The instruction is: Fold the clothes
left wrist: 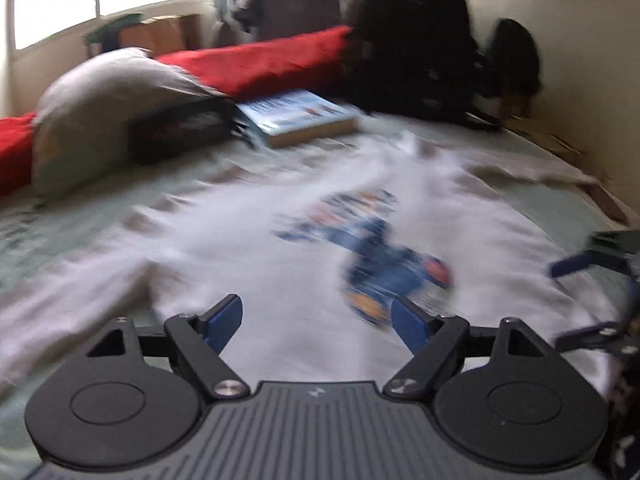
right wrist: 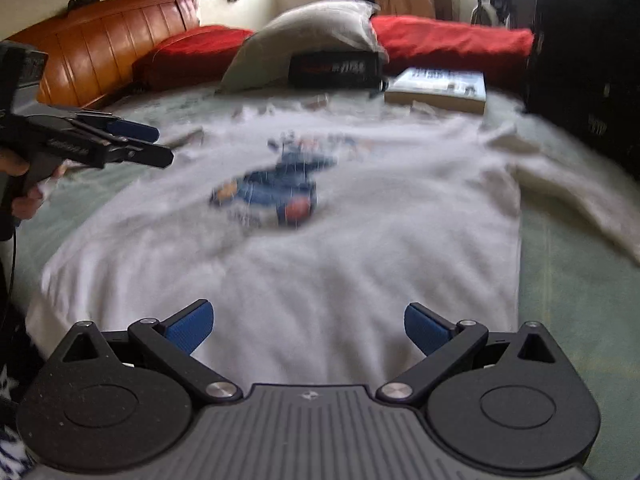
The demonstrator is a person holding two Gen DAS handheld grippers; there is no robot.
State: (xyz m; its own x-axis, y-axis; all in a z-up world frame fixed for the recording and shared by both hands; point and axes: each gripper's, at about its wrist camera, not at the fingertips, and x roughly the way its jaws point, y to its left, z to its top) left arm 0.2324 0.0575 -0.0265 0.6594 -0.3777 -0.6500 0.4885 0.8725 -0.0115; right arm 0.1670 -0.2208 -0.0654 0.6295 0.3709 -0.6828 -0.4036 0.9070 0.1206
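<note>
White sweatshirt (right wrist: 320, 240) with blue print spread flat across middle of bed (right wrist: 568, 280), sleeves out toward the side edges. Left tongs (left wrist: 318, 322) spread wide, empty, above it. Right tongs (right wrist: 308, 330) likewise spread, gripping nothing.

bed (right wrist: 568, 280) near edge: open, only flat white shirt (right wrist: 320, 272) | right edge: bare green sheet strip beside shirt, passable | far edge blocked: grey pillow (right wrist: 312, 40), black box (right wrist: 334, 70), book (right wrist: 438, 88), red cushions (right wrist: 448, 42) | far right corner: black bag (right wrist: 580, 60) | left edge: left gripper (right wrist: 148, 146) over shirt
</note>
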